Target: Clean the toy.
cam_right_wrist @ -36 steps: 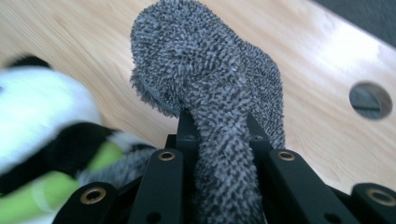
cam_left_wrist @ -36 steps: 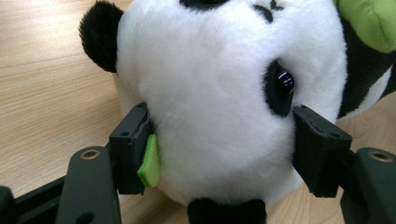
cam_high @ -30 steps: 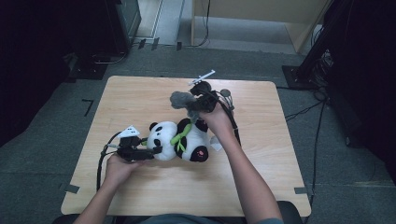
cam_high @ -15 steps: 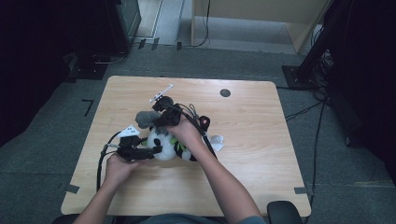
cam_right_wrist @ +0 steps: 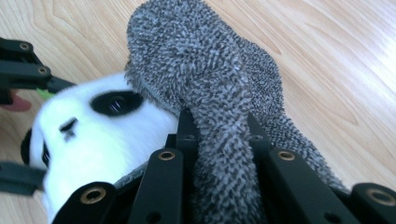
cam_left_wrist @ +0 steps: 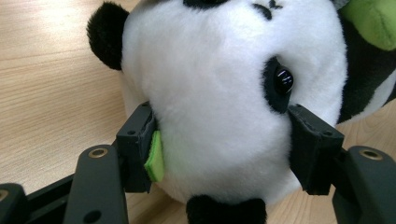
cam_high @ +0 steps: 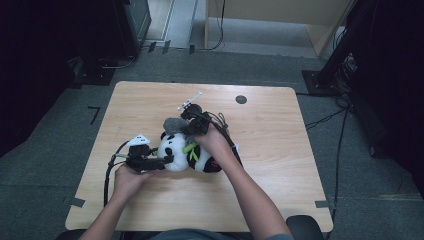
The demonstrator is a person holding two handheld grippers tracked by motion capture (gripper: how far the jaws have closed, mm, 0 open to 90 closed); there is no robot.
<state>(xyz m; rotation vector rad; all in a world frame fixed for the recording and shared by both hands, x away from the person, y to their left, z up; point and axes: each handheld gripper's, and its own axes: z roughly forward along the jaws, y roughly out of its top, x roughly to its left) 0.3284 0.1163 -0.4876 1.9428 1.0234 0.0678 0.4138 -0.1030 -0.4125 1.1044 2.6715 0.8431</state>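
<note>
From the high view, a black-and-white plush panda toy with a green leaf on its chest lies on its side near the middle of the pale wooden table, head toward the person's left. The left gripper comes in from the left and clamps the head, apparently to hold the toy steady, while the right gripper reaches over the panda's body from the far side, carrying a grey fuzzy knitted cloth that sits just above the head; it looks like a small hat or sock being brought to the head for fitting, though the cloth's exact form is hard to tell. In the left gripper view, the jaws stand wide apart but pressed into either side of the panda's white head, one green pad sunk into the fur and the other jaw just below the glossy black eye, so this gripper is grasping the head, pinning it low over the wood. In the right gripper view, the grey cloth rises from between the two black jaws, which are clenched on its narrow end; its broad rounded end droops onto the top of the panda's head, touching the fur beside an eye patch, and the left gripper's jaws show at the left edge.
</note>
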